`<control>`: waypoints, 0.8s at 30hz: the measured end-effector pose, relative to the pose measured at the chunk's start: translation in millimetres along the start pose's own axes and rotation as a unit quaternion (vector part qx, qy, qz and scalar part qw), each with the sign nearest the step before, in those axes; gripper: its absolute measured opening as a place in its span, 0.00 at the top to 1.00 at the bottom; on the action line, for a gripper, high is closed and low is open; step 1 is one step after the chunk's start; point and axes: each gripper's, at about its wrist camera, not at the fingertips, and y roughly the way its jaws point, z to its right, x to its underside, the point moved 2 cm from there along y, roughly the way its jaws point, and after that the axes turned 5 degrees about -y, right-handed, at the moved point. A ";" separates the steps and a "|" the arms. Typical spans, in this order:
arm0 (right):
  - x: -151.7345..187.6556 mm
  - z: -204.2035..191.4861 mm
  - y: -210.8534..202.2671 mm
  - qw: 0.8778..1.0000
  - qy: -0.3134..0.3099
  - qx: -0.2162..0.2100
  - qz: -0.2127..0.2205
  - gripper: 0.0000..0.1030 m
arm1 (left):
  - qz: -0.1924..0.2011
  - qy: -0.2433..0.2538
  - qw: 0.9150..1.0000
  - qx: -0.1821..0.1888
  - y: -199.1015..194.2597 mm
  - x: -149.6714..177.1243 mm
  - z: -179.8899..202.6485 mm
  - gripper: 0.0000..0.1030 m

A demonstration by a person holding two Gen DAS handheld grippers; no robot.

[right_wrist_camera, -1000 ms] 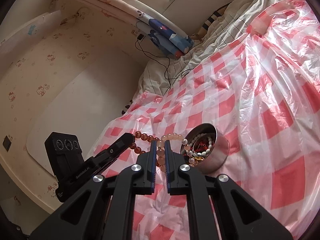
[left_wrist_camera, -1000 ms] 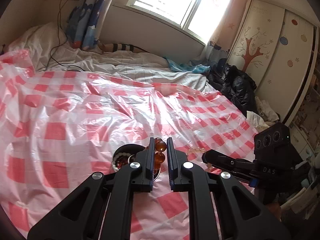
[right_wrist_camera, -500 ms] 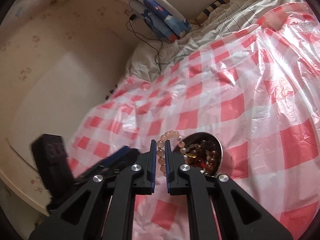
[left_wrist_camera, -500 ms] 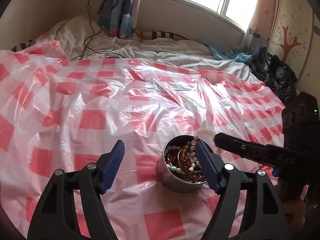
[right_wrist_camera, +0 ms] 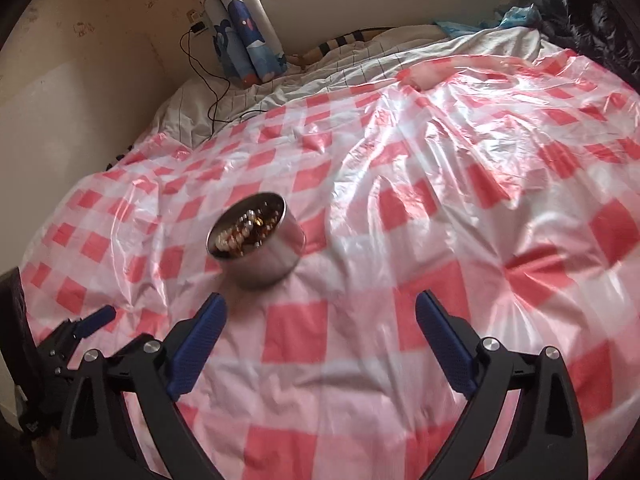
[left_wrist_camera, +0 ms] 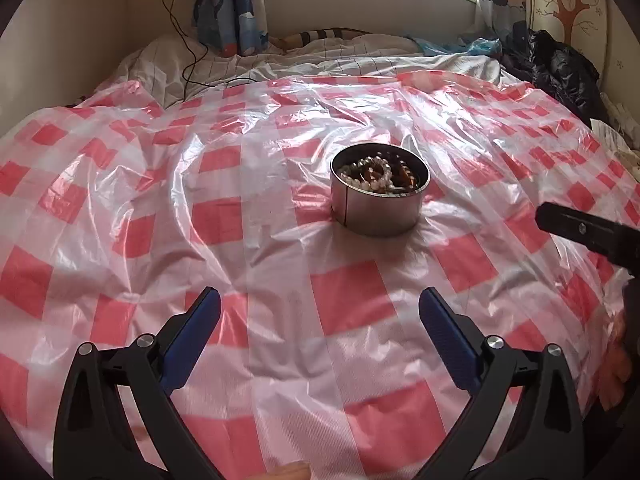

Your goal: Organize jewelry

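The metal tin (left_wrist_camera: pixel 379 200) is standing upright on the red-checked plastic sheet (left_wrist_camera: pixel 240 216) that is covering the bed, and the beaded jewelry (left_wrist_camera: pixel 374 174) is lying heaped inside it, none showing on the sheet around it; from the left tool (left_wrist_camera: pixel 320 308) the tin is lying straight ahead and a little to the right of the centre line, well apart from the fingertips; from the right tool (right_wrist_camera: pixel 321 314) the same tin (right_wrist_camera: pixel 260 250) is lying ahead and to the left, just beyond the left fingertip, so the right tool is looking the nearer of the two, though that view is blurred; the tin being round, it is offering no long axis to line up with, only its open mouth facing up; both tools are standing wide apart and holding nothing; the left tool's blue pad (right_wrist_camera: pixel 94 322) is showing at the lower left of the right view, and the right tool's black finger (left_wrist_camera: pixel 580 230) is reaching in at the right edge of the left view; any further piece would, in my judgement, be going down into the tin from above.
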 end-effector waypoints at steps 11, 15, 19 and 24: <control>47.8 -61.1 -56.5 0.986 -0.112 0.088 0.084 0.07 | 0.022 -0.011 1.000 0.002 -48.5 50.1 15.8 0.07; 50.2 -63.8 -54.6 0.989 -0.094 0.082 0.085 0.07 | 0.029 -0.023 0.999 -0.012 -54.4 53.6 8.8 0.07; 47.4 -59.9 -50.4 0.989 -0.081 0.086 0.089 0.07 | 0.030 -0.022 0.999 -0.029 -51.3 53.9 4.1 0.07; 46.6 -47.7 -42.5 0.992 -0.050 0.083 0.077 0.07 | 0.029 -0.023 0.999 -0.029 -48.1 53.4 4.1 0.07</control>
